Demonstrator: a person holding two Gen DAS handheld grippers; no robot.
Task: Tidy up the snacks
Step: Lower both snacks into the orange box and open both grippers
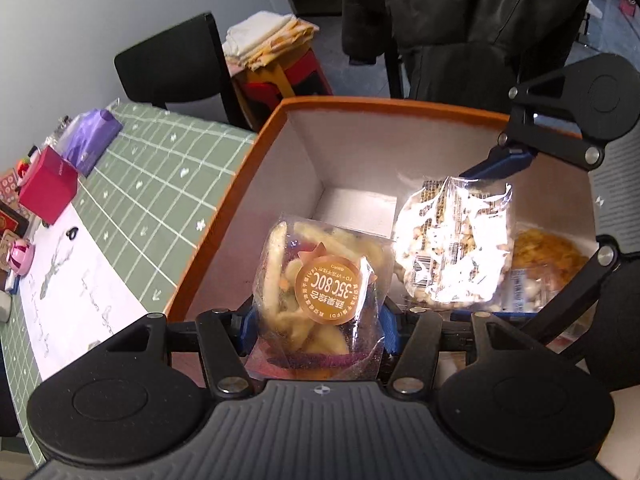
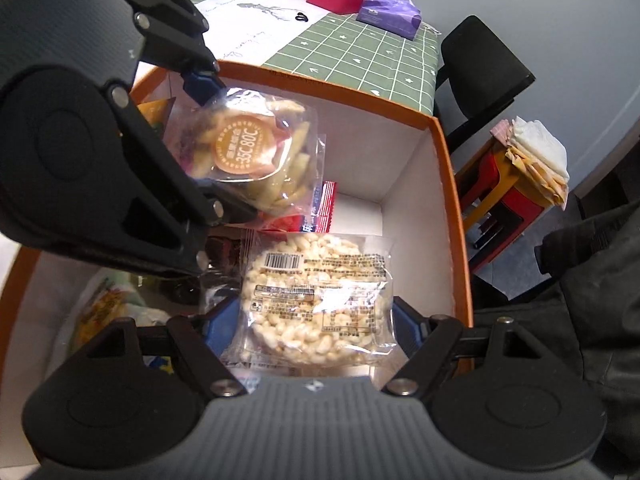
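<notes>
My left gripper [image 1: 316, 322] is shut on a clear bag of dried vegetable chips [image 1: 316, 280] with a round orange label, held over the orange-rimmed white box [image 1: 240, 168]. My right gripper [image 2: 312, 326] is shut on a clear pack of puffed rice cake [image 2: 316, 300], also held inside the box [image 2: 452, 200]. In the right wrist view the left gripper [image 2: 208, 140] holds the chips bag [image 2: 248, 152] at upper left. In the left wrist view the right gripper [image 1: 476, 236] holds the rice cake pack [image 1: 452, 240] at right.
Other snack packs lie in the box: a red-white one [image 2: 320, 208] and yellow ones [image 1: 544, 256]. On the green grid tablecloth [image 1: 160, 168] sit a pink box [image 1: 48, 188], a purple tissue pack [image 1: 90, 140] and a paper sheet [image 1: 80, 292]. Black chairs [image 1: 172, 64] and a stool with cloths [image 2: 532, 160] stand behind.
</notes>
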